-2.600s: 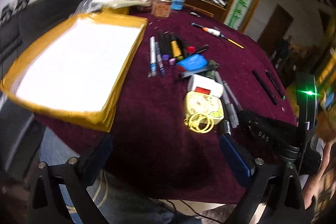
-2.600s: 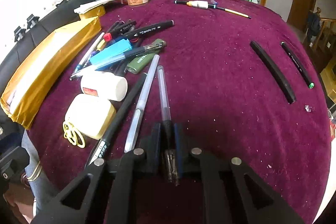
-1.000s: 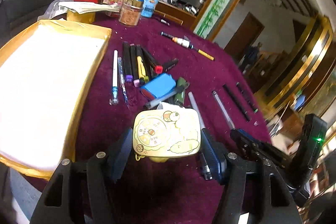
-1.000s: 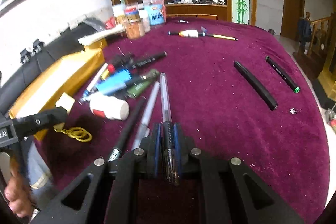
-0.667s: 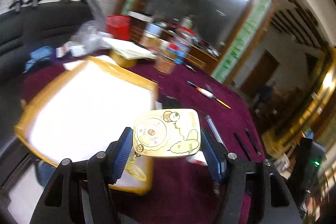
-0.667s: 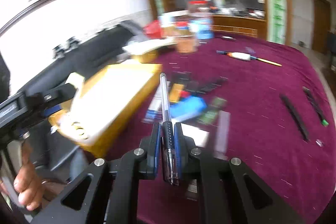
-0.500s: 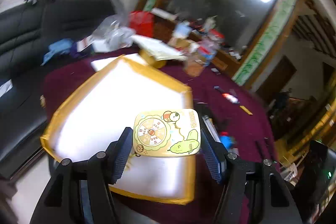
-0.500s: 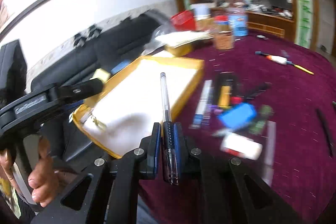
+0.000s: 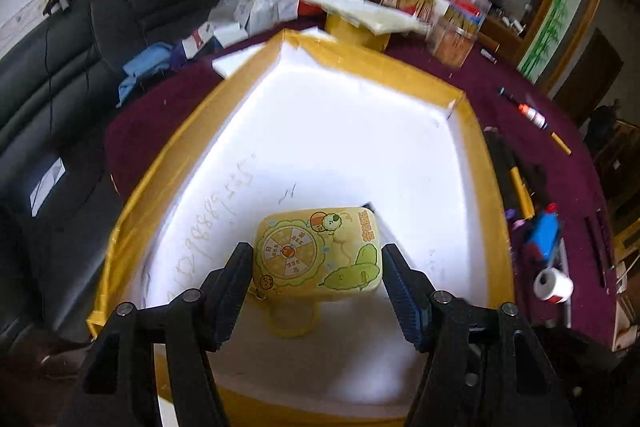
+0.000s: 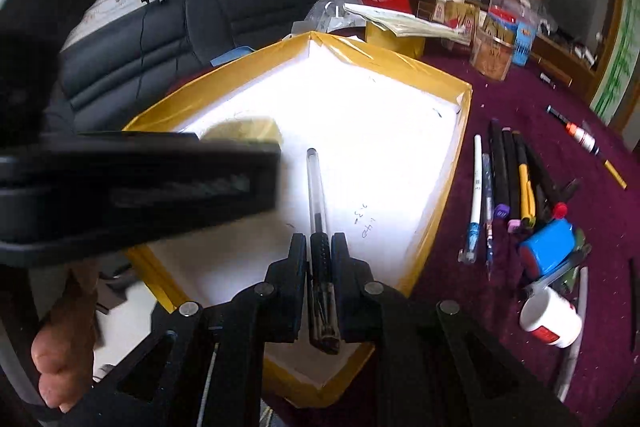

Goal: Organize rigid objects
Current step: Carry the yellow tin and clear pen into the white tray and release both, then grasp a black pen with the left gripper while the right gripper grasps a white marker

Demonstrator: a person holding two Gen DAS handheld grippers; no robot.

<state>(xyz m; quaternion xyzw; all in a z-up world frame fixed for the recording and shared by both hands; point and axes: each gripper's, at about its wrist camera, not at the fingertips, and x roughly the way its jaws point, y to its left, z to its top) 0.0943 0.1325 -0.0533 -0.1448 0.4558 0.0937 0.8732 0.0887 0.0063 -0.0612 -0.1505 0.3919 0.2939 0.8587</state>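
My left gripper is shut on a yellow cartoon-printed case and holds it low over the white floor of a shallow yellow-rimmed tray. My right gripper is shut on a clear pen with a black grip, held over the near right part of the same tray. The left gripper shows as a blurred black bar crossing the right wrist view, with the case partly hidden behind it.
On the maroon tablecloth right of the tray lie several pens and markers, a blue block and a white cylinder. Jars and papers stand at the back. A black sofa is at the left.
Both grippers have swung left from the pile of pens to over the tray, the left carrying the yellow case, the right the clear pen. The case is now lower, near the tray floor.
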